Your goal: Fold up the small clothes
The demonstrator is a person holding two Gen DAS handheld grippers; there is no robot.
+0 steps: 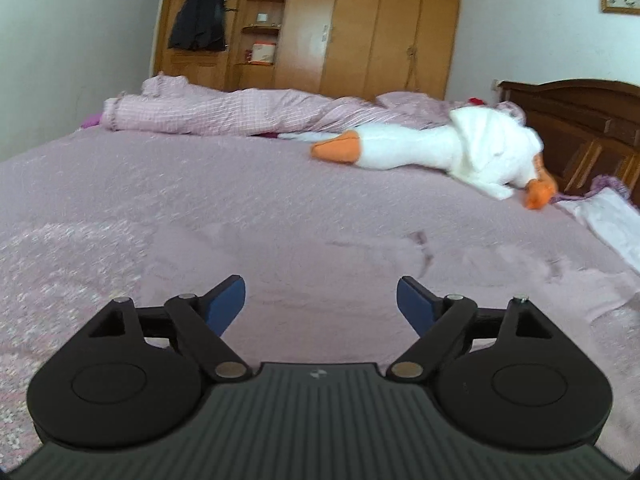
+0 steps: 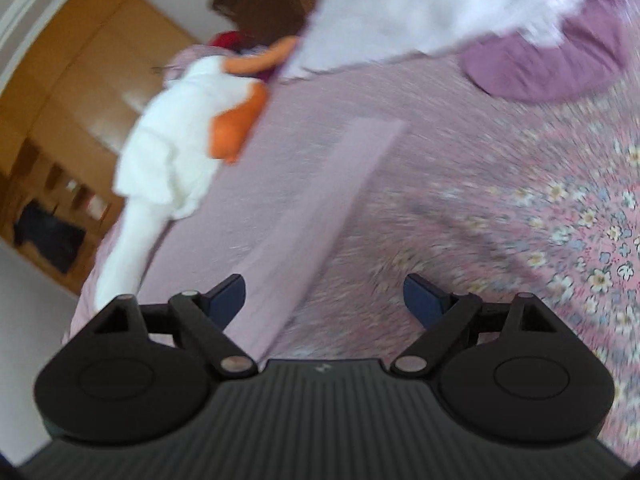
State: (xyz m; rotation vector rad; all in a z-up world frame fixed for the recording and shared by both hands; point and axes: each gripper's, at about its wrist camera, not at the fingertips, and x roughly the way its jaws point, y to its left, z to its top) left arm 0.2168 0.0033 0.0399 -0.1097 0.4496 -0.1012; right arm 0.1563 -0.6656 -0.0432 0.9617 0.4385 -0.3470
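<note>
Both low over bed [image 1: 280, 200], sharing goose [image 1: 420, 148].

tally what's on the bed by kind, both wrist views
Plush goose: 1
Checked quilt: 1
Pale pink cloth, flat on the bedspread: 1
White pillow: 1
Purple pillow: 1
Total: 5
Left gripper and right gripper are open, holding nothing.

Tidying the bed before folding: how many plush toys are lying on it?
1. A white goose with orange beak and feet lies across the far side of the bed, near the headboard. The rumpled quilt behind it could hide others.
</note>
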